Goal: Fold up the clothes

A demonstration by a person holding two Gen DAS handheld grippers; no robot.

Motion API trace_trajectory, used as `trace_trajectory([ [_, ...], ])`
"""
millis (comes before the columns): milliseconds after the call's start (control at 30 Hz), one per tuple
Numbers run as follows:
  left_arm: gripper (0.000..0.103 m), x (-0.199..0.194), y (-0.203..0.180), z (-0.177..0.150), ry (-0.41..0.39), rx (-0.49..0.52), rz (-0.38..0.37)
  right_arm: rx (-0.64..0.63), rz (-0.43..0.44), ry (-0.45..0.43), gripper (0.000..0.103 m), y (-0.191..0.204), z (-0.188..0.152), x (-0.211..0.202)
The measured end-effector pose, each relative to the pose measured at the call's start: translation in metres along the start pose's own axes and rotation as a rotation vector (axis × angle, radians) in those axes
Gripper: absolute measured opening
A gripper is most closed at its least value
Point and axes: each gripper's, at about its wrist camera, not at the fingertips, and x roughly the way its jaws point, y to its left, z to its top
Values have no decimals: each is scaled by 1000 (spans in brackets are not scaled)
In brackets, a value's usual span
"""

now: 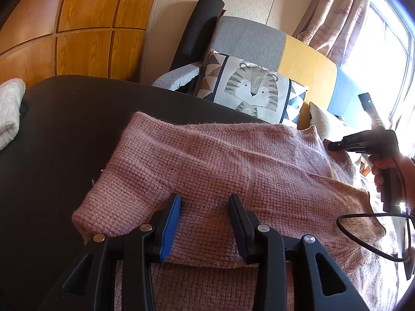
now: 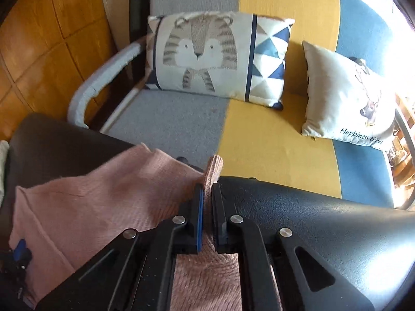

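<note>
Right claw (image 2: 206, 194) pinches the pink sweater (image 2: 103, 194) at the desk's (image 1: 64, 129) far edge; left claw (image 1: 205, 202) rests spread on it; lift evenly, keeping the knit taut.

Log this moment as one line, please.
right gripper: shut on pink sweater | left gripper: open over it | surface: black table

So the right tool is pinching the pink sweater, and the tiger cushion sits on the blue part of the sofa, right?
Not quite. The right tool does pinch the pink sweater, but the tiger cushion sits across the grey and yellow parts of the sofa, as the right wrist view shows.
</note>
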Motion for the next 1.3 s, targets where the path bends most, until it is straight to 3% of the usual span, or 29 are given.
trace_trajectory([
  [167,38,1,-1,0,-1,1,2,31,108,-115,5,5,-8,-61],
  [300,38,1,-2,0,0,2,3,12,207,-174,5,16,-34,-110],
  [500,38,-1,-3,0,4,1,7,-117,260,-222,5,46,-118,-157],
  [700,39,-2,-5,1,14,2,13,-213,184,-117,5,62,-196,-129],
  [767,39,-2,-5,2,19,0,12,-161,201,-98,8,54,-205,-121],
  [833,39,-2,-5,3,30,-4,8,-54,275,-90,12,41,-209,-116],
  [967,39,-4,-12,9,81,15,19,62,304,-103,13,31,-216,-109],
  [1200,39,-7,-52,64,175,2,-257,99,295,-108,13,30,-221,-102],
  [1300,41,4,-90,92,182,75,-325,99,291,-114,13,31,-223,-101],
])
